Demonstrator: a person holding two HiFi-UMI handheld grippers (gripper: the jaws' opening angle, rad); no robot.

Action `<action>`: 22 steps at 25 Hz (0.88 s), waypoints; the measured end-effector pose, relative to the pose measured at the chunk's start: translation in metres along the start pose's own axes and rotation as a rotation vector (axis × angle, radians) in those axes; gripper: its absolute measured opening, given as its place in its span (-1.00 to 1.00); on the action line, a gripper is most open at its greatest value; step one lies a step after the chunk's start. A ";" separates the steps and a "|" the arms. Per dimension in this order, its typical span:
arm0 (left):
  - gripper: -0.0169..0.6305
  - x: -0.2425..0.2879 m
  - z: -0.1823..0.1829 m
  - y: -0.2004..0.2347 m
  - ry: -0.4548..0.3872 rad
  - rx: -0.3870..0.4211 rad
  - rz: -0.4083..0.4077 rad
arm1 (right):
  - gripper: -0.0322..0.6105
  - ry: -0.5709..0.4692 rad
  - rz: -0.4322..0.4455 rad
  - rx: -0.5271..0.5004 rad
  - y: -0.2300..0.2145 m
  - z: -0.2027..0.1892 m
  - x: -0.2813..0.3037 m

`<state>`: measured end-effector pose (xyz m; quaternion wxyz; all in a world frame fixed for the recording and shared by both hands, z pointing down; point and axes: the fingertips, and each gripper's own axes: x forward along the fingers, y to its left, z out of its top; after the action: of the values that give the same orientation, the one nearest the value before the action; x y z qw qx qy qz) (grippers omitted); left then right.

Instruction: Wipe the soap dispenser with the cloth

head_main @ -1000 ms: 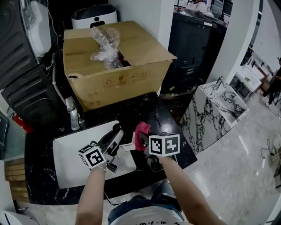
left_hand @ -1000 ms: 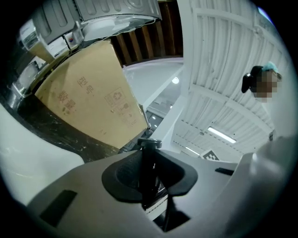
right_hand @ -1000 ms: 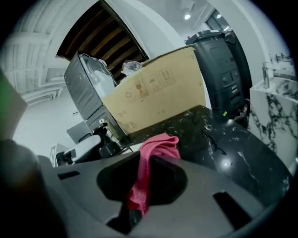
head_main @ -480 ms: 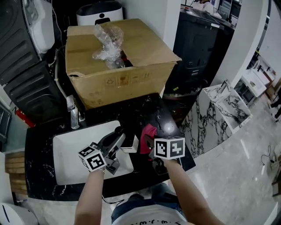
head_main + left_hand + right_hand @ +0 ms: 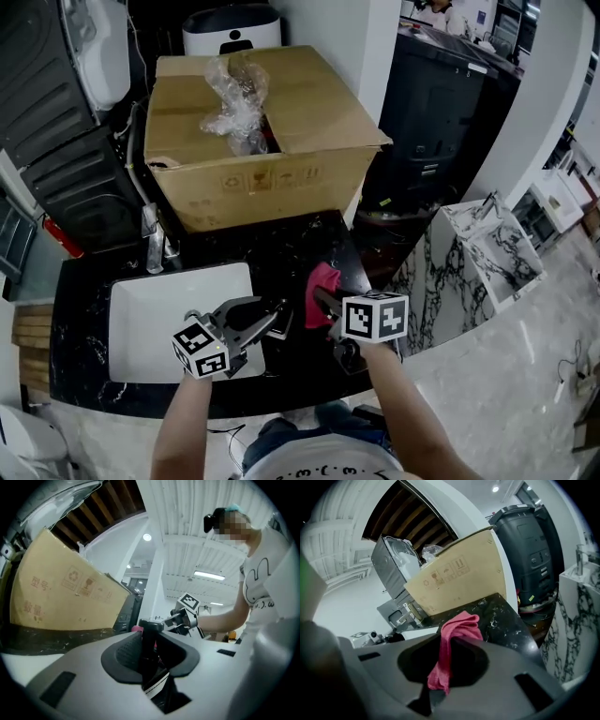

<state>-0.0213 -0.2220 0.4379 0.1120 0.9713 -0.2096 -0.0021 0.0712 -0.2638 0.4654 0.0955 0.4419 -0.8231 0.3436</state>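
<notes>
My left gripper (image 5: 270,319) reaches out level over the right edge of the white sink (image 5: 159,319). It is shut on the soap dispenser (image 5: 279,321). The dispenser is dark with a black pump top and a white label (image 5: 150,641), and it stands between the pads. The jaws have just eased open slightly, with the dispenser still between them. My right gripper (image 5: 323,296) is close on its right, shut on a pink-red cloth (image 5: 323,279). The cloth bunches above the jaws and hangs down between them (image 5: 447,653). Cloth and dispenser are a small gap apart.
A large open cardboard box (image 5: 262,159) with crumpled plastic wrap (image 5: 234,94) fills the back of the black marble counter (image 5: 281,248). A faucet (image 5: 155,242) stands behind the sink. The counter's edge drops off right of the cloth, and a marbled white stand (image 5: 492,246) is beyond it.
The left gripper has rolled and swung from pointing up-right to pointing nearly straight right, carrying the dispenser along. The right gripper and cloth have shifted slightly right and up.
</notes>
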 end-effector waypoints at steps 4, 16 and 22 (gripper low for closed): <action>-0.51 -0.001 -0.001 0.004 0.019 0.091 0.239 | -0.75 0.000 0.042 0.022 -0.007 0.003 -0.004; -0.41 0.002 -0.005 0.010 0.048 0.092 0.903 | -0.75 -0.004 0.165 0.016 -0.012 0.021 -0.008; -0.63 0.006 -0.003 0.018 0.071 0.047 0.997 | -0.75 0.047 0.194 0.001 -0.021 0.014 -0.013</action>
<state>-0.0227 -0.2396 0.4451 0.0846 0.7548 -0.6443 0.0894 0.0977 -0.2724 0.4596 0.0809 0.3521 -0.8593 0.3621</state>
